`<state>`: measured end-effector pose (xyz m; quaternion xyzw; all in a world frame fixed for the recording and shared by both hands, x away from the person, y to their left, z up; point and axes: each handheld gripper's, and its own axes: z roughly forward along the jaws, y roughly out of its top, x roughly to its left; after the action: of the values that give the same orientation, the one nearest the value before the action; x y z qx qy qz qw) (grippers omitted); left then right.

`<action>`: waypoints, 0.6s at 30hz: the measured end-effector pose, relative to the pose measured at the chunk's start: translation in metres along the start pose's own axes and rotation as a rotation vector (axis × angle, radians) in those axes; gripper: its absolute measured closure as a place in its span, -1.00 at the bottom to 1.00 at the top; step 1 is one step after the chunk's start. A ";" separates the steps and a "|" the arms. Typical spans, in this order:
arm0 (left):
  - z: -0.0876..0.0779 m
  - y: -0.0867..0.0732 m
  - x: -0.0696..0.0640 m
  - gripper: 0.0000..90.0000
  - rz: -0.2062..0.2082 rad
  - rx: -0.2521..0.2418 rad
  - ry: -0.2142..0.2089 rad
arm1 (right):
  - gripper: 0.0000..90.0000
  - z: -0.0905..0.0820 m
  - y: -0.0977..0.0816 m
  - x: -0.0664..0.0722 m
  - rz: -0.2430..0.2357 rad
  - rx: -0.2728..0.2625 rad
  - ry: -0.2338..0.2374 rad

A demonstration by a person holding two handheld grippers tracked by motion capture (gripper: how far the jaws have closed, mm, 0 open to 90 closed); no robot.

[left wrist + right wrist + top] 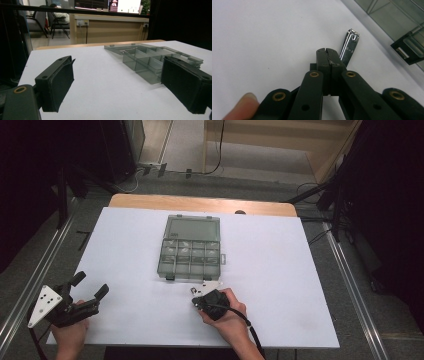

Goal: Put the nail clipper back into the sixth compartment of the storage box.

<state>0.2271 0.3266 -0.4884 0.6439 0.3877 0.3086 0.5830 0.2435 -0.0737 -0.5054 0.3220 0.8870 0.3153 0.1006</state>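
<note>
**Nail clipper at the closed jaws, beside the open box**

The right hand-held gripper is low over the white bench, near its front edge, with a person's hand wrapped around it. Its two black jaws are pressed together with no gap between them. A shiny metal nail clipper lies on the bench right at the jaw tips, slanting away from them; its near end is hidden behind the jaws, so whether they pinch it or just rest against it cannot be told. In the high view the clipper is a small bright piece just in front of the box's front edge.

The left hand-held gripper is held at the bench's front left corner, well apart from the box and the clipper. In the left gripper view its jaws stand wide apart with nothing between them, and the padded fingers hover over bare bench.

The clear grey plastic box sits in the middle of the bench with its lid folded open at the far side. Its tray is divided into small compartments. A dark latch on the box's front edge is near the clipper.
</note>
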 end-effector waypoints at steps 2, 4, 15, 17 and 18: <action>0.000 0.000 0.000 -0.76 -0.001 -0.001 0.000 | 1.00 0.000 -0.001 -0.001 -0.002 -0.001 -0.001; 0.000 0.000 0.000 -0.76 -0.002 -0.001 0.000 | 1.00 -0.002 -0.002 -0.004 0.007 -0.001 -0.005; 0.000 0.000 0.000 -0.76 0.001 0.001 0.000 | 1.00 -0.006 -0.007 -0.012 0.021 0.001 -0.026; 0.000 0.000 0.000 -0.76 0.000 0.000 0.000 | 1.00 -0.006 -0.008 -0.014 0.024 0.004 -0.030; 0.000 0.000 0.000 -0.76 0.000 0.000 0.000 | 1.00 -0.007 -0.008 -0.015 0.029 0.005 -0.033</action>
<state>0.2272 0.3266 -0.4884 0.6438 0.3878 0.3087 0.5829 0.2484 -0.0912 -0.5055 0.3399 0.8813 0.3093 0.1097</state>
